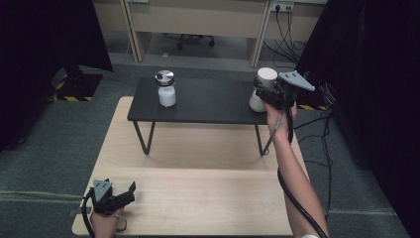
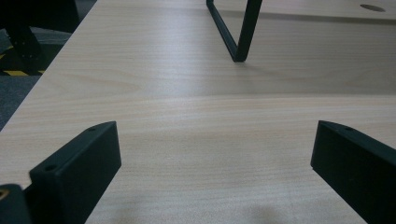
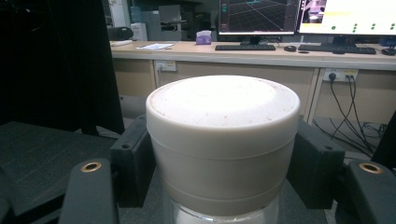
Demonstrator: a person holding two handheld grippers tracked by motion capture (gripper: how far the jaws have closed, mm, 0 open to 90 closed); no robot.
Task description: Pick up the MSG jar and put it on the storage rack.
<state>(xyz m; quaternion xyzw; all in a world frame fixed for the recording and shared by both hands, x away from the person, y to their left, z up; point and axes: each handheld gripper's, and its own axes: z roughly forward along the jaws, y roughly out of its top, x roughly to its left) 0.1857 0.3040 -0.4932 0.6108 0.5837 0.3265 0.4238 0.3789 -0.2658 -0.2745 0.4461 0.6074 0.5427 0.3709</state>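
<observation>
Right gripper [image 3: 223, 163] pinches the white jar's lid [image 3: 223, 126], the jar's base cut off; left gripper [image 2: 215, 158] lies spread

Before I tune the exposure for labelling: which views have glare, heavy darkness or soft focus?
High view: black curtains at both sides swallow detail, and the right claw is small. Right gripper view: the cream lid is blown out on top; the monitors glare. Left gripper view: evenly lit wooden table, with the near jaws slightly soft.
</observation>
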